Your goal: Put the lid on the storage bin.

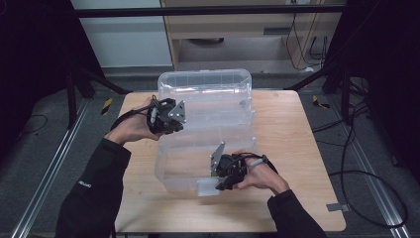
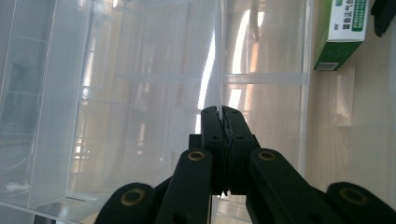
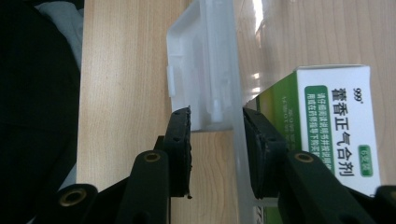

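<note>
Clear plastic bin (image 1: 205, 129): light, slick, flexible; best taken by rim. Left gripper (image 2: 221, 112) pinching wall edge; right gripper (image 3: 215, 122) spread around latch (image 3: 201, 70).

The clear bin (image 1: 205, 134) fills the tabletop's (image 1: 297, 148) middle; bare wood lies open at three and nine o'clock. A green-and-white carton (image 3: 327, 135), seemingly inside, crowds the right tongs (image 3: 217, 140) at three o'clock.
</note>
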Demonstrator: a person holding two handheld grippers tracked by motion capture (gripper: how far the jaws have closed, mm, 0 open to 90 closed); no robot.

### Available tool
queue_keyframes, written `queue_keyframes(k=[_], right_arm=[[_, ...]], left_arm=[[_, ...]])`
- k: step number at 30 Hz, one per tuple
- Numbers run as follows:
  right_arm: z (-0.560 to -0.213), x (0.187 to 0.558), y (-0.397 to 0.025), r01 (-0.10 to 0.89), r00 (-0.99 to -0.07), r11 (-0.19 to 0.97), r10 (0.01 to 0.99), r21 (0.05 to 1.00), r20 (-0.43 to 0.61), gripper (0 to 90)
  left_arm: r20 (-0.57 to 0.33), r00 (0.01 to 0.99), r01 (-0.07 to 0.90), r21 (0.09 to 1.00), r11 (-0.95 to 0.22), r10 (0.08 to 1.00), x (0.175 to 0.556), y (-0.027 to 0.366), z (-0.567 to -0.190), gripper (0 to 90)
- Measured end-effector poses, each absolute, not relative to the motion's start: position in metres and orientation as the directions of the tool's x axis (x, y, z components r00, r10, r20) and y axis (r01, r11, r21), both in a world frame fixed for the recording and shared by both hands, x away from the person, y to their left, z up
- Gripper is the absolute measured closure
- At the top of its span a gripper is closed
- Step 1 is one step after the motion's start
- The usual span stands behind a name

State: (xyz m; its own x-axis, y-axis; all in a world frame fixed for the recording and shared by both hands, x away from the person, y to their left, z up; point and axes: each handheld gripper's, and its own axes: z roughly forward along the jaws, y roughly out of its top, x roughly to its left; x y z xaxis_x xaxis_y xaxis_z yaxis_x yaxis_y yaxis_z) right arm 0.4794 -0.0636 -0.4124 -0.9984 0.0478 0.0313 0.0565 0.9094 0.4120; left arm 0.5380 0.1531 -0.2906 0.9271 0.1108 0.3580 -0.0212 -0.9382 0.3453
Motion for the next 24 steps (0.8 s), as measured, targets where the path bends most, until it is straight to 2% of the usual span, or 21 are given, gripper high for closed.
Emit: queue_keyframes(k=[3, 4, 24], right_arm=[[-0.412, 0.48, -0.064, 0.055, -0.998, 0.91, 0.046, 0.411, 0.032, 65.2], [-0.412, 0.48, -0.064, 0.055, -0.998, 0.91, 0.046, 0.412, 0.032, 65.2], [-0.412, 0.479, -0.064, 0.047, -0.999, 0.907, 0.041, 0.418, 0.022, 64.9]], left_arm=[[0.361, 0.926, -0.023, 0.343, -0.939, 0.109, 0.533, 0.153, -0.291, 88.5], [0.391, 0.916, -0.057, 0.335, -0.941, 0.084, 0.533, 0.153, -0.29, 88.4], [0.386, 0.917, -0.05, 0.35, -0.935, 0.096, 0.514, 0.156, -0.296, 88.1]])
